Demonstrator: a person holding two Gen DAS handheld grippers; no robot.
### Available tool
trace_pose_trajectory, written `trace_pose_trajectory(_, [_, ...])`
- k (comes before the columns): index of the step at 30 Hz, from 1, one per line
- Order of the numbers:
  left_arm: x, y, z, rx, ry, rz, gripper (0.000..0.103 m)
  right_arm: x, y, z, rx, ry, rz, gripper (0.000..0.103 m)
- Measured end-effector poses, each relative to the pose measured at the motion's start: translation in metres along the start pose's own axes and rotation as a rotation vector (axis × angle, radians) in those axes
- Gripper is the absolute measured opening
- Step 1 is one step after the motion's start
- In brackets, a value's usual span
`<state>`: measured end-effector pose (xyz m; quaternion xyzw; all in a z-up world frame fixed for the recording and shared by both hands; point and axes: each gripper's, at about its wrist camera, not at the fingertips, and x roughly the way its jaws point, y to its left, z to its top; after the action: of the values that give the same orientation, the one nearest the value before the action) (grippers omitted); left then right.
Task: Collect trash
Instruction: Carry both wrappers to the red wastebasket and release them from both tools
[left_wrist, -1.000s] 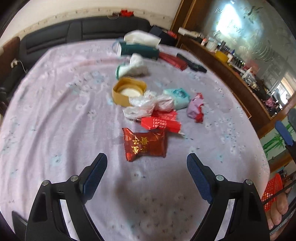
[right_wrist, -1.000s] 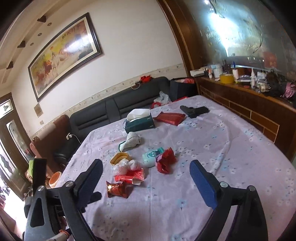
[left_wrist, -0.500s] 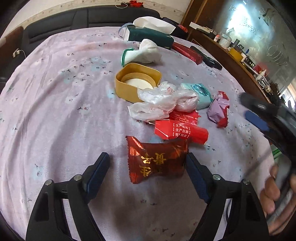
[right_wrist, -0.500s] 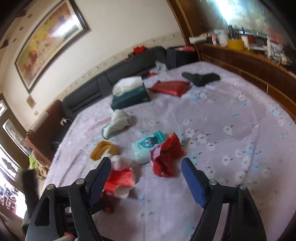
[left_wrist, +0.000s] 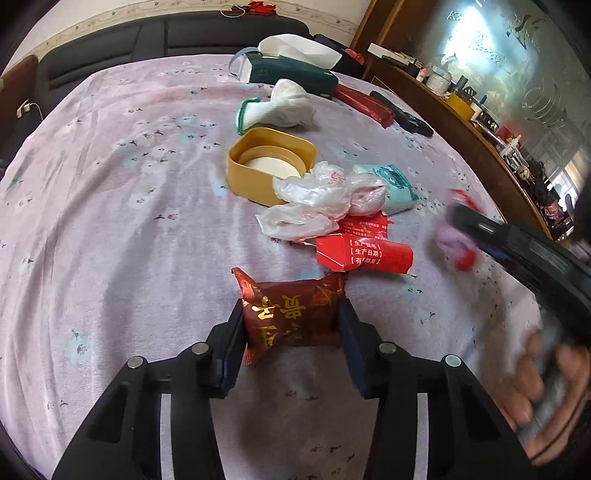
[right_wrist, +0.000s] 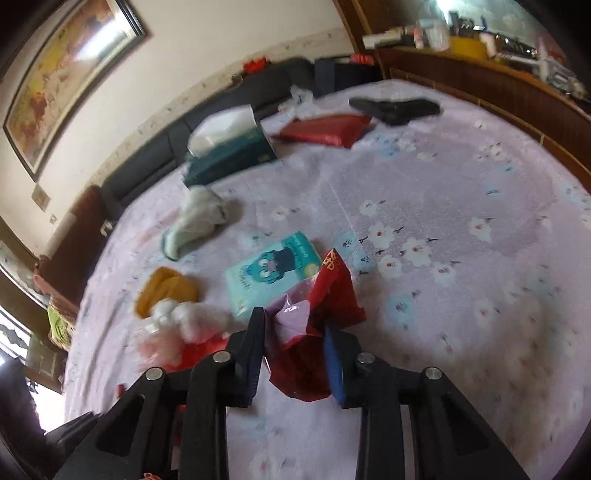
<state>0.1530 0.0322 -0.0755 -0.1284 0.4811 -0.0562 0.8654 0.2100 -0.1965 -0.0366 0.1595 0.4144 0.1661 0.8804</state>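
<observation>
left gripper (left_wrist: 291, 325) down on the lilac tablecloth (left_wrist: 110, 229), jaws just closed in, pads pinching the dark red snack packet (left_wrist: 295, 317) by both sides. right gripper (right_wrist: 295, 343) beside it, jaws just narrowed too, clamped on the crumpled red wrapper (right_wrist: 325, 306). just past them, a red carton (left_wrist: 364, 253), clear plastic bags (left_wrist: 317, 203), a teal tissue pack (right_wrist: 273, 269), then the yellow tin (left_wrist: 269, 166), and far back a green tissue box (left_wrist: 291, 74)

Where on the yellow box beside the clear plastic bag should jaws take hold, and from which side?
Grip the yellow box by its near wall, from above: it sits open side up, so one jaw goes inside, one outside. The plastic bag leans on its right corner.
</observation>
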Motion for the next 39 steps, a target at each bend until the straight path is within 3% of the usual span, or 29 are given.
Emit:
trace_pose_trajectory(7, [-0.013,-0.007,-0.013,0.024,0.02,0.006,0.045,-0.112,0.012,-0.044,-0.023,-0.15,0.051,0.03])
trace_pose_trajectory(10, [-0.045,-0.018,-0.032,0.042,-0.031,-0.015,0.045,-0.161,0.009,-0.066,-0.037,-0.205,0.056,0.03])
trace_pose_trajectory(20, [-0.169,-0.105,-0.09,0.204,-0.251,-0.022,0.045,-0.296,-0.026,-0.141,-0.018,-0.364,0.041,0.03])
trace_pose_trajectory(28, [-0.209,-0.147,-0.116,0.267,-0.321,-0.034,0.045,-0.365,-0.039,-0.176,-0.017,-0.454,0.027,0.03])
trace_pose_trajectory(39, [-0.238,-0.18,-0.134,0.336,-0.357,-0.059,0.045,-0.407,-0.048,-0.199,0.0,-0.562,0.012,0.03])
